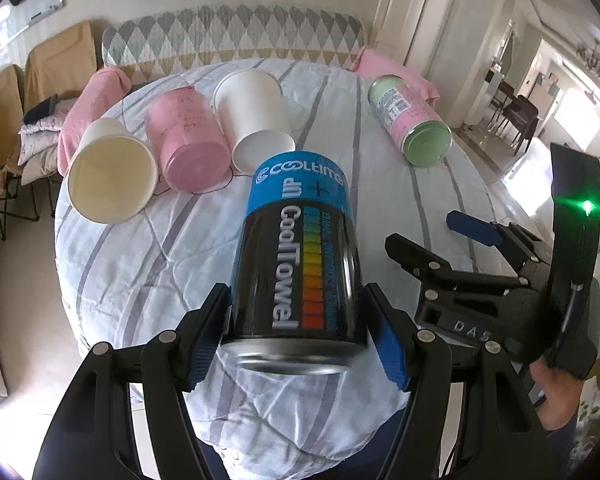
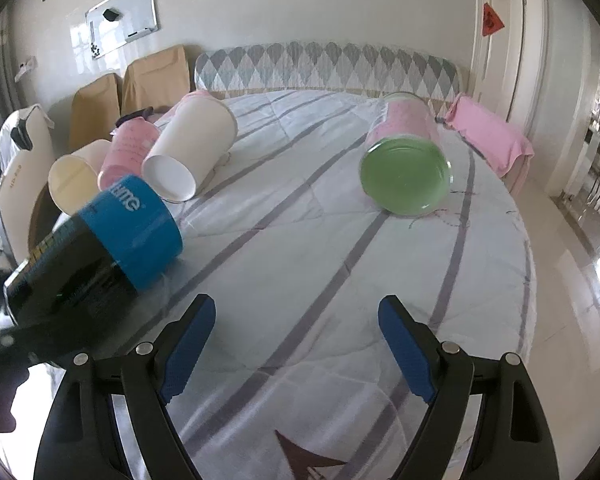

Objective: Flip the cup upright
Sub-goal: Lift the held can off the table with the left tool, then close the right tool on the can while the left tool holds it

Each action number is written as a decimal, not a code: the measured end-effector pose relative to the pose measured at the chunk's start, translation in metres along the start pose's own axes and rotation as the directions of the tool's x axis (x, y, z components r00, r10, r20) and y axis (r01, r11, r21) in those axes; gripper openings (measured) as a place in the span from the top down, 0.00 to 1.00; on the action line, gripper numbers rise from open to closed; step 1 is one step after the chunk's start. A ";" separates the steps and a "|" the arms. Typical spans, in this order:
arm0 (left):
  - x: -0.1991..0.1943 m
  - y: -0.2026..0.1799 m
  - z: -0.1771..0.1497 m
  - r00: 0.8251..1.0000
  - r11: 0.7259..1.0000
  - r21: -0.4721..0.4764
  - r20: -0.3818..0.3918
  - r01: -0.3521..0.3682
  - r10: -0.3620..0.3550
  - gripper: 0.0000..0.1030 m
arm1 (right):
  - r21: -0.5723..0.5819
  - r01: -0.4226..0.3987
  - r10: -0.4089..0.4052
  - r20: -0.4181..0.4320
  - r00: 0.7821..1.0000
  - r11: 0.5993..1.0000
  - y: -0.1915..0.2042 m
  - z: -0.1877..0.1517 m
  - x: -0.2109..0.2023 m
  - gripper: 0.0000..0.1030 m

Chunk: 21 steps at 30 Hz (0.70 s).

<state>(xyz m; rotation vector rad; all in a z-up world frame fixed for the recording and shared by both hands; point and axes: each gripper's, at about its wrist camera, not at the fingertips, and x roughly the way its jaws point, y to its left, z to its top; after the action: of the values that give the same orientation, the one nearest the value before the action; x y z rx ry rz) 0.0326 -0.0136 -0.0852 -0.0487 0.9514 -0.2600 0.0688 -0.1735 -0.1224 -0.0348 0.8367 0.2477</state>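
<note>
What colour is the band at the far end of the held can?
Bright blue, on the can in the left hand-held gripper; the left wrist view shows it best.

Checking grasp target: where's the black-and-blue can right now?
The black-and-blue can sits centre of the left wrist view, clamped in the left gripper, tilted above the bed, near the white cup.

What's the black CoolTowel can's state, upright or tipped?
Tipped: the CoolTowel can leans, blue end on the bed, clamped in the left gripper.

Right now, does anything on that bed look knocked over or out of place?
Yes. Every container on the striped white quilt lies on its side: two white paper cups, a pink canister and a green-lidded pink jar. The left gripper holds the black-and-blue CoolTowel can tilted.
</note>
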 end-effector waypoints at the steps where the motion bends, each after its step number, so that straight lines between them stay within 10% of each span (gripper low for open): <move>1: -0.003 0.002 -0.001 1.000 1.000 0.000 0.008 0.004 -0.004 0.25 | 0.006 -0.005 0.005 -0.009 1.000 1.000 0.000 0.001 0.000 0.18; 14: -0.042 0.007 -0.018 0.990 0.990 0.096 0.103 -0.103 0.093 0.12 | 0.330 -0.310 0.359 -0.098 0.928 0.892 0.003 0.025 -0.011 0.18; 21: -0.035 0.016 -0.021 0.996 0.996 0.077 0.083 -0.044 0.038 0.11 | 0.429 -0.357 0.460 -0.163 0.873 0.830 0.023 0.035 0.019 0.18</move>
<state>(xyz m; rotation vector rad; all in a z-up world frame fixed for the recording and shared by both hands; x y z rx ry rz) -0.0012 0.0116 -0.0718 0.0320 0.8598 -0.2556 0.1008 -0.1425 -0.1117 0.5051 1.1433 0.4905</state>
